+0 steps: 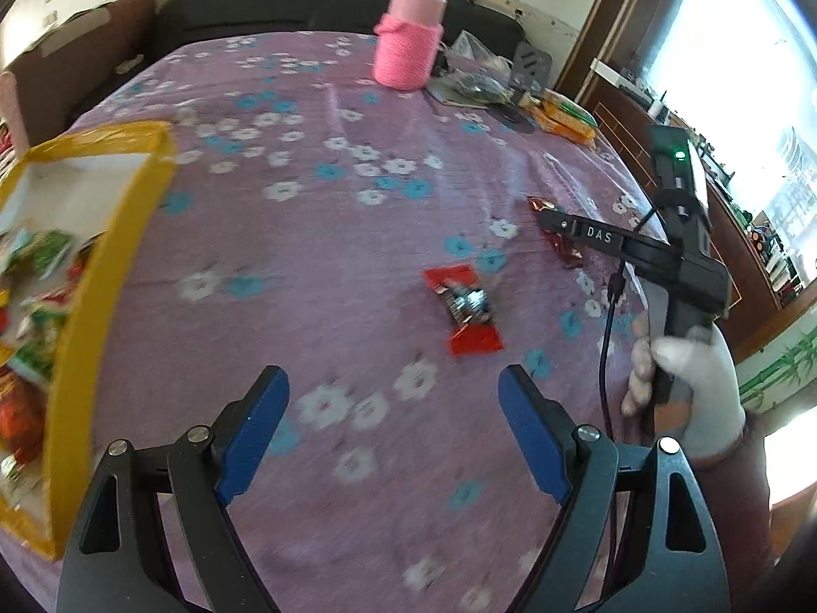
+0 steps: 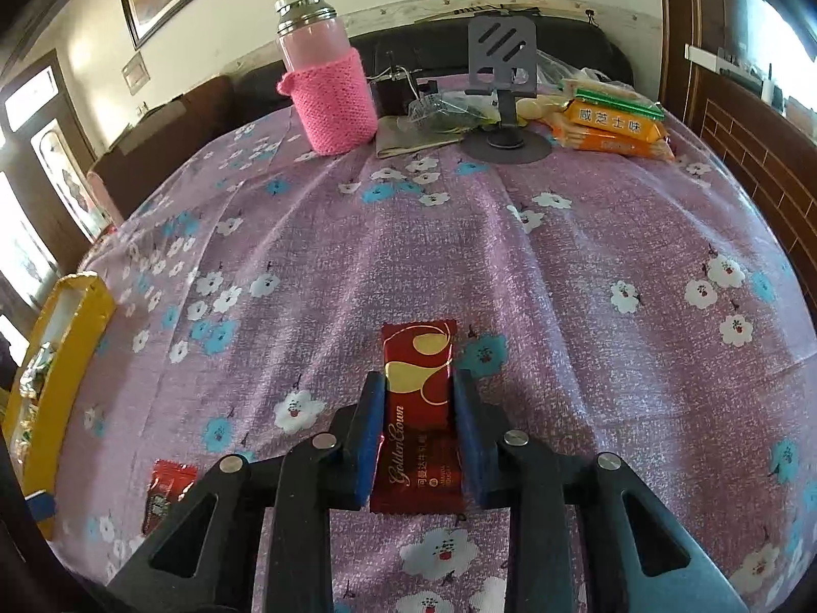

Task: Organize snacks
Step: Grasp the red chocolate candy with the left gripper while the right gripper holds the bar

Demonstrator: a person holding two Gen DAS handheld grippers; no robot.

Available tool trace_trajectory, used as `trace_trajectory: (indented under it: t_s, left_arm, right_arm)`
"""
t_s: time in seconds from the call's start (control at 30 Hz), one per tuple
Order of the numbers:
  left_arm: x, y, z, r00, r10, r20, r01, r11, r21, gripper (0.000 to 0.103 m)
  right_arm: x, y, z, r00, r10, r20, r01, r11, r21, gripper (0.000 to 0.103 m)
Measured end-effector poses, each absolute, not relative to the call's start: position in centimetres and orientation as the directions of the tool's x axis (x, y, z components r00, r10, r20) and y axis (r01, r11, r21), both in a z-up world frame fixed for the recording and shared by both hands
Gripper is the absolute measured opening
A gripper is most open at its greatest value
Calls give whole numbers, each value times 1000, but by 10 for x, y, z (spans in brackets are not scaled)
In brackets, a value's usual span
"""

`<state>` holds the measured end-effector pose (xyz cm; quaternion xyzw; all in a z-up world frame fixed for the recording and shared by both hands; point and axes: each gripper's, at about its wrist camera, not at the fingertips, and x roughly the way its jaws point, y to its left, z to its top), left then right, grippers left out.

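Note:
My right gripper has its blue pads against both long sides of a dark red Golden Crown snack packet that lies on the purple flowered tablecloth. From the left wrist view the same gripper and packet show at the right. My left gripper is wide open and empty above the cloth. A red and silver candy packet lies ahead of it; it also shows in the right wrist view. A yellow-rimmed box with several snacks stands at the left.
A pink bottle in a knitted sleeve stands at the back. A grey phone stand, orange cracker packs and plastic bags lie at the back right. Wooden furniture borders the right side.

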<state>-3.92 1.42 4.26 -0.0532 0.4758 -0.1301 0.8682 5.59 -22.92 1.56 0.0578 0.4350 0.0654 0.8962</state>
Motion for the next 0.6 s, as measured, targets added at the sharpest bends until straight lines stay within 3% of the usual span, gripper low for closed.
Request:
trace_trajectory:
  t_s: [0.33,0.4,0.43,0.47,0.6]
  left_arm:
    - [2,-42,19,520,-196,-831,271,961,-57,83]
    - [3,-49,15,530,-186,-827,304,953,-20,60]
    - [4,-51,12,521,-186,-833,313,950,-17,33]
    - [3,-51,11,533,-186,-825,316,949,-10,25]
    - [0,-47,12,541,-202,-816,318,948,-23,22]
  right_arm:
    - [45,-240,25,615,278,-738,-83,954,289,28]
    - [44,-240,28,617,287,-733,-86,950,300,28]
    - [45,-241,29,619,293,-729,-88,948,306,28]
    - [44,-241,30,621,297,-726,-89,946,311,28]
    - [43,-241,32,625,298,-722,-90,946,312,28]
